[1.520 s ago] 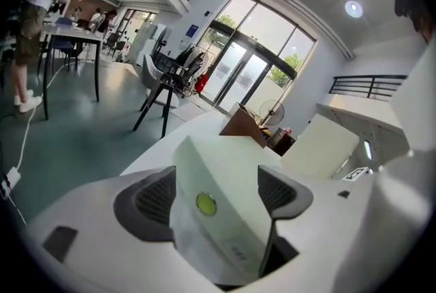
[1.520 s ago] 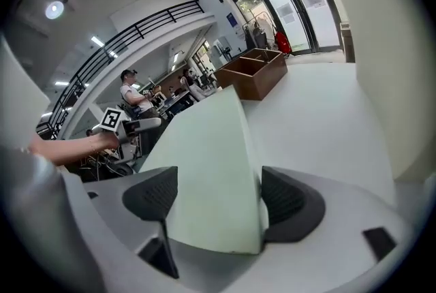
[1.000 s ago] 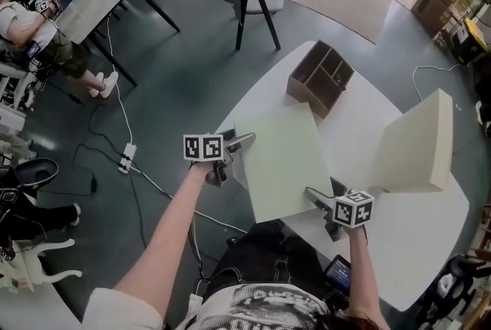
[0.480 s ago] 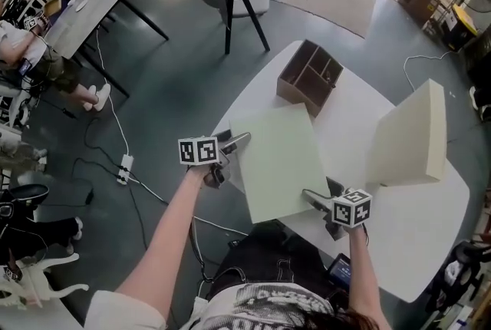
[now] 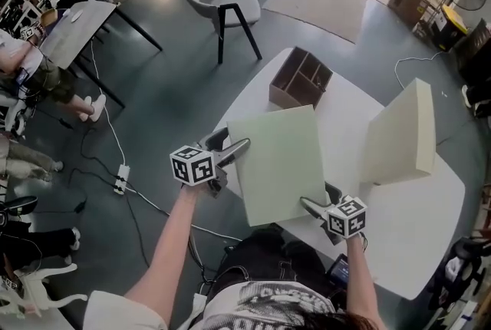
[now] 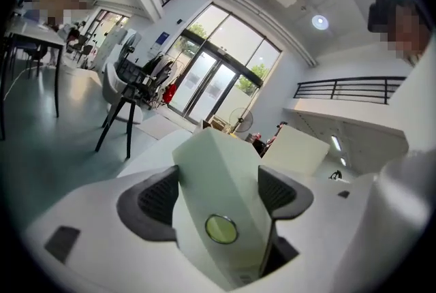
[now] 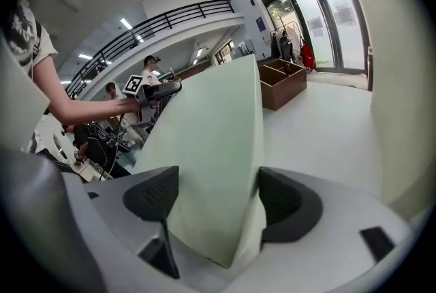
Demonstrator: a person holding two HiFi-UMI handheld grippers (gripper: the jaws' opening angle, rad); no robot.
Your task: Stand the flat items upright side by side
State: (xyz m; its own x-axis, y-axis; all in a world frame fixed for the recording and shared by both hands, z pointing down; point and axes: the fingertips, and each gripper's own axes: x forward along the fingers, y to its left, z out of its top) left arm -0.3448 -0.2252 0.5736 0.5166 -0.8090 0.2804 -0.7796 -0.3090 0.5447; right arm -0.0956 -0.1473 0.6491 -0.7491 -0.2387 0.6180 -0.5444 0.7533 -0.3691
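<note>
A large pale green board (image 5: pixel 280 163) is tilted over the white table (image 5: pixel 414 229), held at two edges. My left gripper (image 5: pixel 230 146) grips its left edge; in the left gripper view the board (image 6: pixel 218 182) fills the gap between both pads, and these jaws have just been closing on it. My right gripper (image 5: pixel 318 198) grips the near right corner, the board (image 7: pixel 211 148) wedged between its pads. A thick cream board (image 5: pixel 399 136) stands upright on the table to the right, apart from the green one.
A brown wooden divided box (image 5: pixel 299 81) sits at the table's far edge behind the green board. On the floor beyond are a chair (image 5: pixel 222 2) and, to the left, a power strip with cables (image 5: pixel 121 176). People sit at desks at far left.
The left gripper has risen and rolled, lifting the green board's left edge so the board tilts up more. The right gripper has hardly moved.
</note>
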